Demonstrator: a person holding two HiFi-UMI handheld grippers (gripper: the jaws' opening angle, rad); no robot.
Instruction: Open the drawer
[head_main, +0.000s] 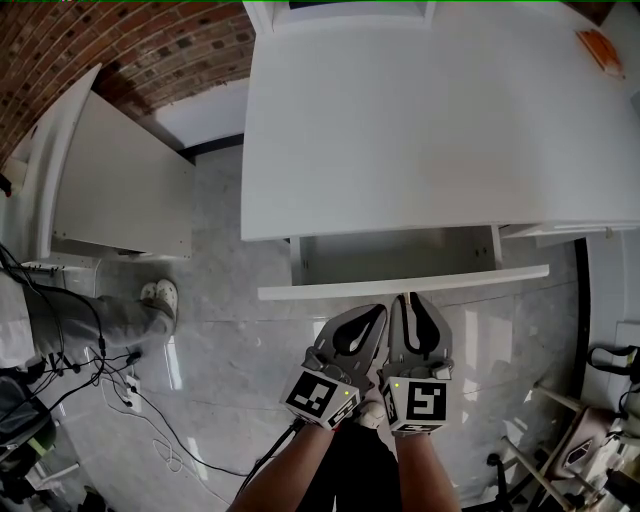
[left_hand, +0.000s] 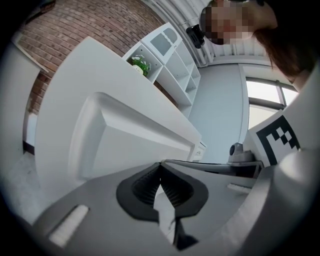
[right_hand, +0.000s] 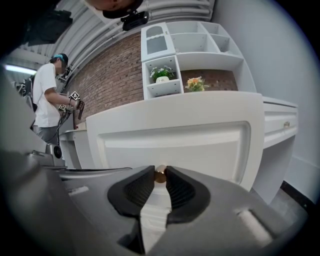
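A white drawer (head_main: 400, 282) stands pulled partway out from under the white desk top (head_main: 430, 120); its inside shows as a shallow box. In the right gripper view the drawer front (right_hand: 180, 145) fills the middle, with a small brass knob (right_hand: 160, 175) pinched between the jaw tips. My right gripper (head_main: 411, 297) is shut on that knob at the drawer's front edge. My left gripper (head_main: 378, 312) hangs just to its left, below the drawer front, jaws shut with nothing in them (left_hand: 160, 167).
A white side cabinet (head_main: 120, 185) stands at the left against a brick wall (head_main: 130, 50). Cables (head_main: 110, 380) lie on the marble floor at the left beside a person's shoe (head_main: 160, 297). A chair base (head_main: 580, 440) sits at the lower right. A shelf unit (right_hand: 185, 55) rises behind the desk.
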